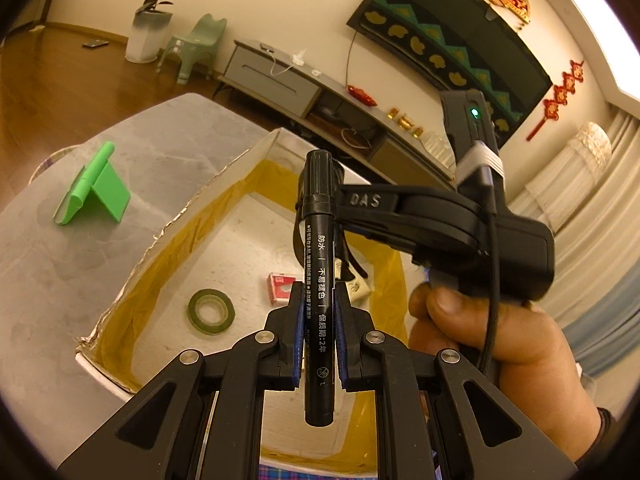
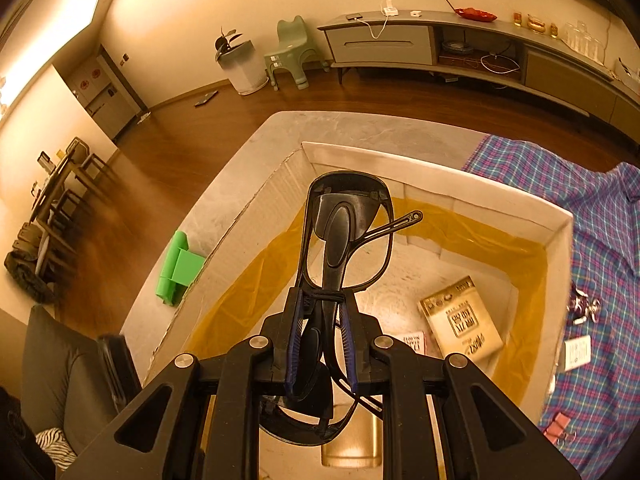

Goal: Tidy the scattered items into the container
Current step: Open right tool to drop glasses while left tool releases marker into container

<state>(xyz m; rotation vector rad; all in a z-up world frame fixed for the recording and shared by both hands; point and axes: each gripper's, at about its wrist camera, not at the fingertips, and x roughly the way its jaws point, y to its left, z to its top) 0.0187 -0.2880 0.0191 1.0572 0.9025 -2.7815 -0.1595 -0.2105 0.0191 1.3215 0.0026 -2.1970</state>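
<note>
**pen_guy:** Black marker [image 1: 319, 280] clamped between the blue pads of the left gripper [image 1: 319, 320], long axis running straight out along the fingers, cap end away from the camera. It's hanging over the white box [image 1: 192, 208] with the yellow lining, and the box floor is right under it. The green tape roll [image 1: 211, 311] and a small red-and-white pack [image 1: 281, 287] are already lying down there.

**tidy_bot_fan:** And the right gripper [image 2: 320, 344] is squeezed shut on a folded pair of black glasses [image 2: 344, 236], frame sticking out forward with one temple arm poking off to the side. It's also above the box [image 2: 440, 172], with a gold booklet [image 2: 460, 320] on the floor below and to the right.

**pen_guy:** So both loads sit straight above the opening. Looks to me like neither one needs to go sideways, just lower and let go.

**tidy_bot_fan:** Agreed. In the left view the right gripper [image 1: 340, 208] is just past the marker's cap, really close, so I'd guess they should drop one at a time. The green stand [image 1: 94, 188] is still out on the grey worktop [image 1: 168, 140], left of the box and nearer the left gripper.
</note>
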